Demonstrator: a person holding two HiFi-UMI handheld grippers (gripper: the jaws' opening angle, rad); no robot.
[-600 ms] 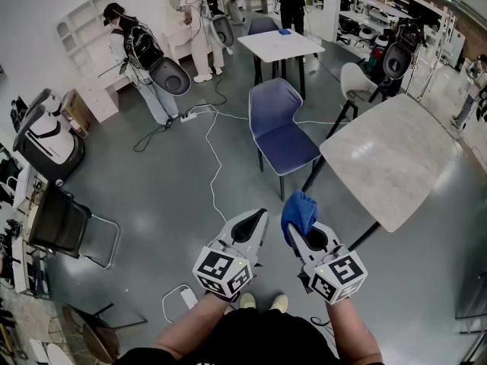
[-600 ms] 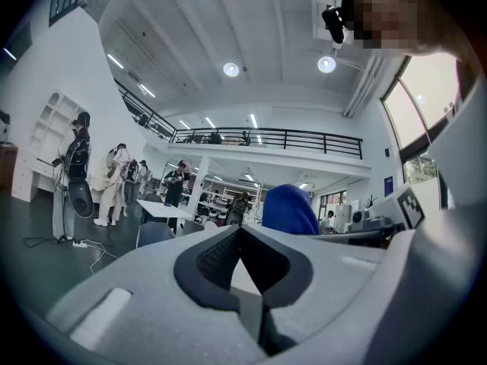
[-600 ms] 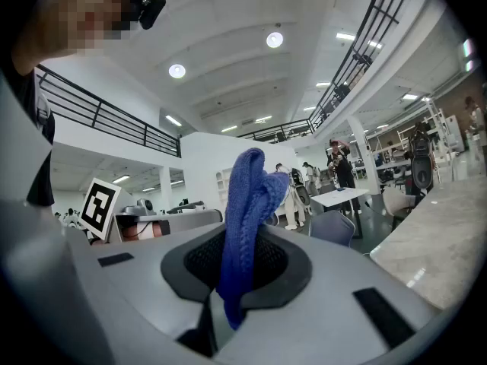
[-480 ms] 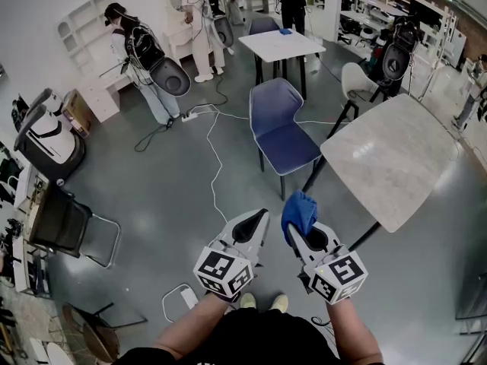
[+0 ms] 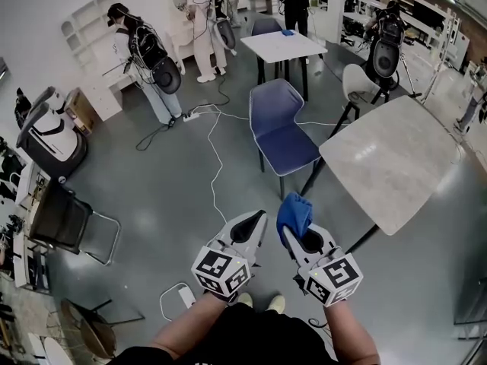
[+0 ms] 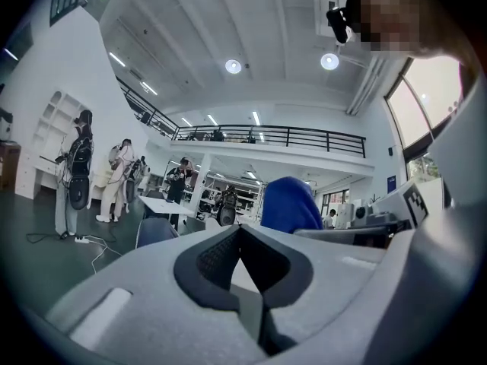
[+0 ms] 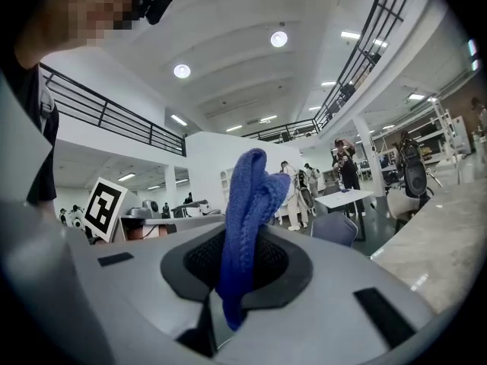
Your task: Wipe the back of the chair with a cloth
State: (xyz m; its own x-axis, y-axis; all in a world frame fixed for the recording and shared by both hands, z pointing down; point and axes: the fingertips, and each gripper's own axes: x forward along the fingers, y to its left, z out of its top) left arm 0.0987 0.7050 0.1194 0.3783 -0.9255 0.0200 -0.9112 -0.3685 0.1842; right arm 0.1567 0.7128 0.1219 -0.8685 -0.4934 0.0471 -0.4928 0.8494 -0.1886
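Note:
A blue chair (image 5: 280,126) stands ahead on the grey floor, its back (image 5: 272,99) on the far side, its seat facing me. My right gripper (image 5: 291,225) is shut on a blue cloth (image 5: 294,214), which sticks up from the jaws (image 7: 247,226) in the right gripper view. My left gripper (image 5: 259,219) is beside it, shut with nothing held; the cloth (image 6: 290,204) shows past it in the left gripper view. Both grippers are held near my body, well short of the chair.
A marble-topped table (image 5: 396,158) stands to the right of the chair. A white table (image 5: 278,44) is behind it. Cables (image 5: 214,154) run across the floor. A black chair (image 5: 61,223) is at the left. Several people with equipment stand at the back.
Both grippers shifted slightly left and toward me. The person at the back right has moved. The cloth stays gripped.

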